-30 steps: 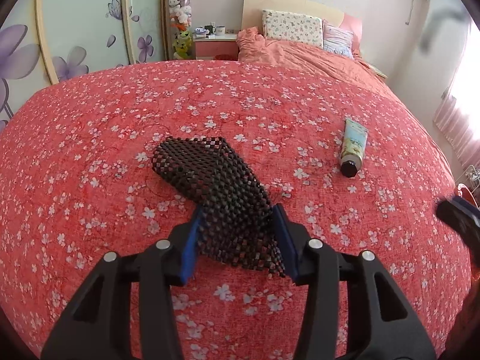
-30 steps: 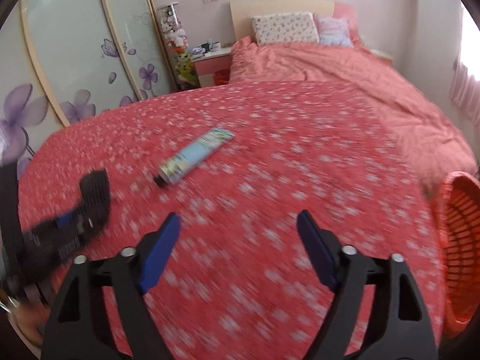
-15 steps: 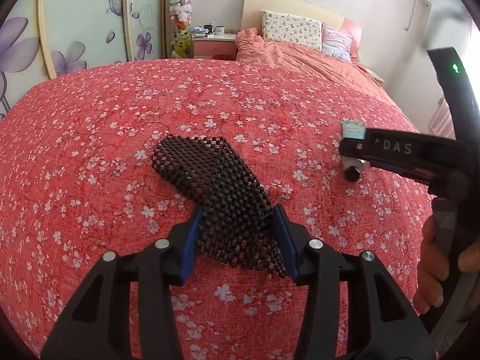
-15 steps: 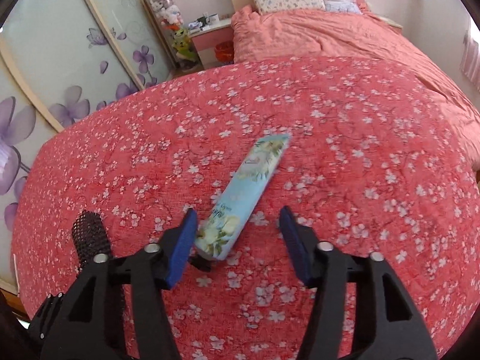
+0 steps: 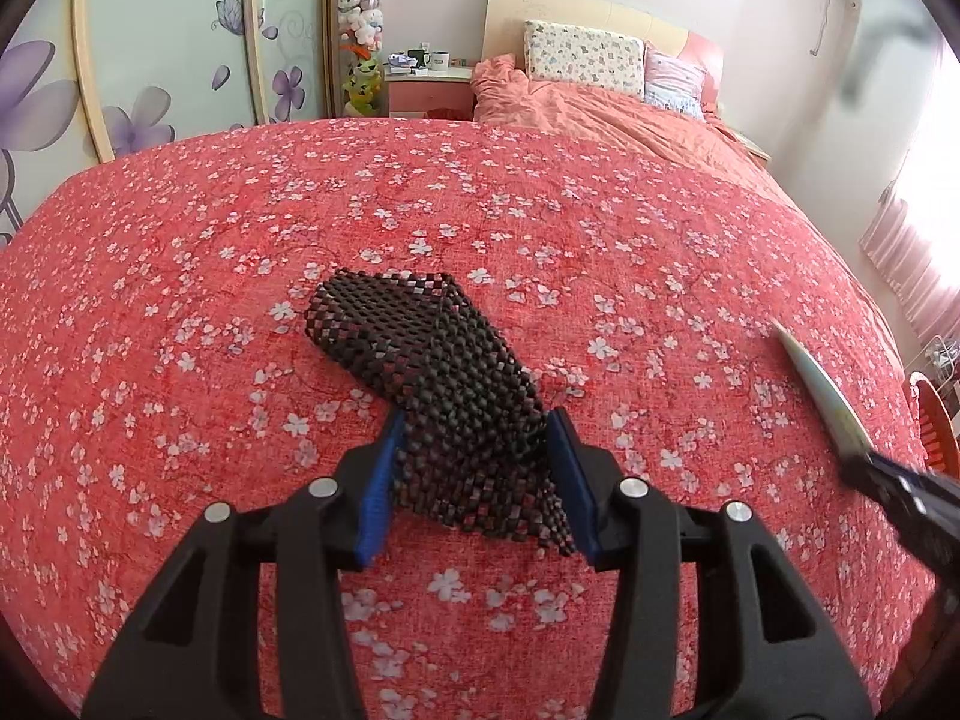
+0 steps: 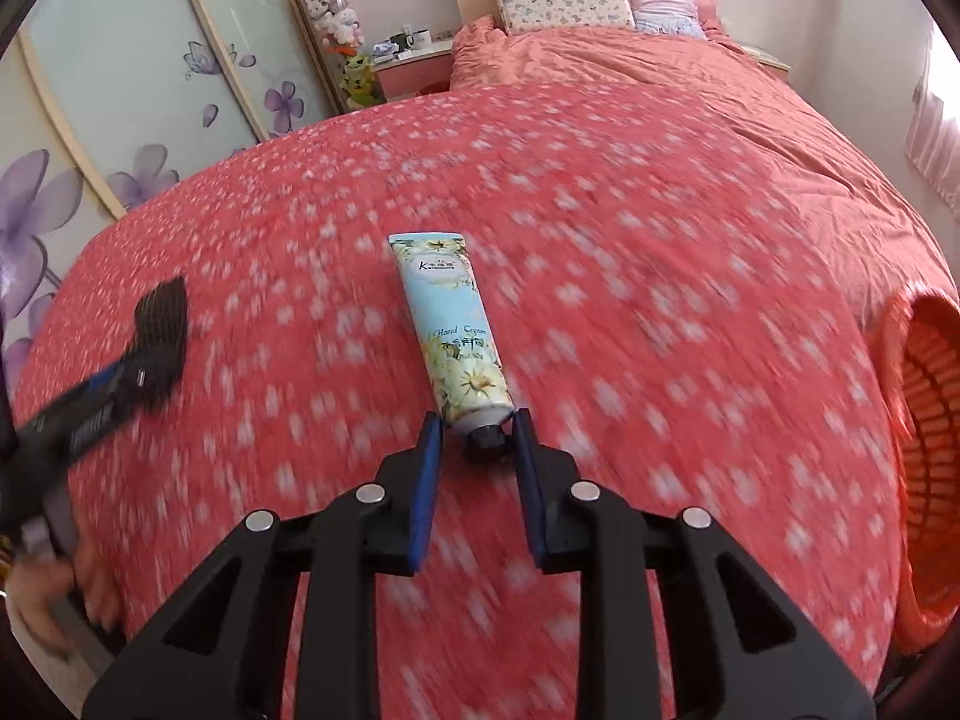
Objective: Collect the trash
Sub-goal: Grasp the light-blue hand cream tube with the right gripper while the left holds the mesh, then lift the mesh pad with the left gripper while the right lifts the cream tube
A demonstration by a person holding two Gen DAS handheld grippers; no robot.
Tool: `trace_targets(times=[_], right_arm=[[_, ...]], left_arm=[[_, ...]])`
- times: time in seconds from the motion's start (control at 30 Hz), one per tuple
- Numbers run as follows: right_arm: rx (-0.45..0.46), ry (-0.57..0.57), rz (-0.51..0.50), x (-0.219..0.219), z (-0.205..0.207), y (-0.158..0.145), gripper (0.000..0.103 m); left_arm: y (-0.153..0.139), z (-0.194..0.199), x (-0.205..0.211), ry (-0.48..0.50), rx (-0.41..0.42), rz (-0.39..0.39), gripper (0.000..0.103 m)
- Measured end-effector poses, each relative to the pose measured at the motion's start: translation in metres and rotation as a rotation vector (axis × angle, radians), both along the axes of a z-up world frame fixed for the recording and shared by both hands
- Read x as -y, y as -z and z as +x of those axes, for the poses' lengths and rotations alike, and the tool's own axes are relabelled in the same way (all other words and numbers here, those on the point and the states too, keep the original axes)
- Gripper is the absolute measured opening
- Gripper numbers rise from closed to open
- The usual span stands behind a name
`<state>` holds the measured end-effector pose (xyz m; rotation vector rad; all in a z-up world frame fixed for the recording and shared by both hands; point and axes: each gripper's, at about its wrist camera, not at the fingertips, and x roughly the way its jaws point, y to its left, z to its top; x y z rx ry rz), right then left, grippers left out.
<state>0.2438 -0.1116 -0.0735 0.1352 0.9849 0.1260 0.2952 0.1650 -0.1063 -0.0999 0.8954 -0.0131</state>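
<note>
1. Your left gripper [image 5: 474, 468] sits at the lower middle of the left wrist view, its blue pads pressed against both sides of the black open-weave mesh mat piece [image 5: 432, 384]. The mat's far end lies folded on the red bedspread with small white flowers [image 5: 180, 276], toward the frame's centre.
2. Your right gripper [image 6: 477, 450] is at the lower middle of the right wrist view, narrow and closing. The black cap of the pale blue hand cream tube with a daisy print [image 6: 456, 324] sits between the pads, with the tube's shoulder touching the pad tips; the tube runs up toward the middle of the frame.
3. In the left wrist view that tube [image 5: 822, 390] appears blurred at the right edge, on the end of the right gripper [image 5: 858, 468].
4. In the right wrist view the mat [image 6: 161, 312] and the left gripper show blurred at the left edge, with a hand [image 6: 54, 594] at the lower left.
5. An orange plastic slatted basket [image 6: 924, 456] stands at the right edge of the right wrist view, beside the bed.
6. Nothing lies on the bedspread between the tube and the basket.
7. At the top of both views: a rumpled salmon duvet [image 6: 630, 60], patterned pillows [image 5: 585, 57], a pink nightstand [image 5: 429, 90], and sliding doors with purple flowers [image 5: 150, 60].
</note>
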Motion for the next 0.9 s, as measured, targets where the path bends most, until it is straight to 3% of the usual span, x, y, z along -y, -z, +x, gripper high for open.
trace_targets(times=[0.1,0.2,0.3,0.43,0.53,0.73,0.9], right_arm=[[0.009,-0.008,-0.029,0.005,-0.013,-0.001,0.025],[0.028,-0.009,-0.036,0.004,-0.014,-0.003,0.04],[0.037,-0.007,-0.023,0.001,-0.006,-0.004,0.044],[0.032,-0.009,-0.041,-0.005,0.003,0.001,0.043],[0.051,0.006,-0.107,-0.009,0.003,0.001,0.028],[0.046,0.128,-0.14,0.02,0.0,0.003,0.028],[0.097,0.125,-0.186,0.016,-0.008,0.009,0.028]], left_arm=[[-0.001,0.001,0.002,0.001,-0.001,0.002,0.048],[-0.001,0.001,0.003,0.001,-0.001,0.003,0.048],[-0.001,0.001,0.003,0.002,-0.001,0.001,0.048],[0.0,0.001,0.004,0.003,-0.001,0.0,0.048],[0.0,0.001,0.004,0.003,-0.001,-0.001,0.049],[0.0,0.001,0.005,0.004,0.0,-0.006,0.049],[0.0,0.002,0.007,0.01,-0.002,0.002,0.052]])
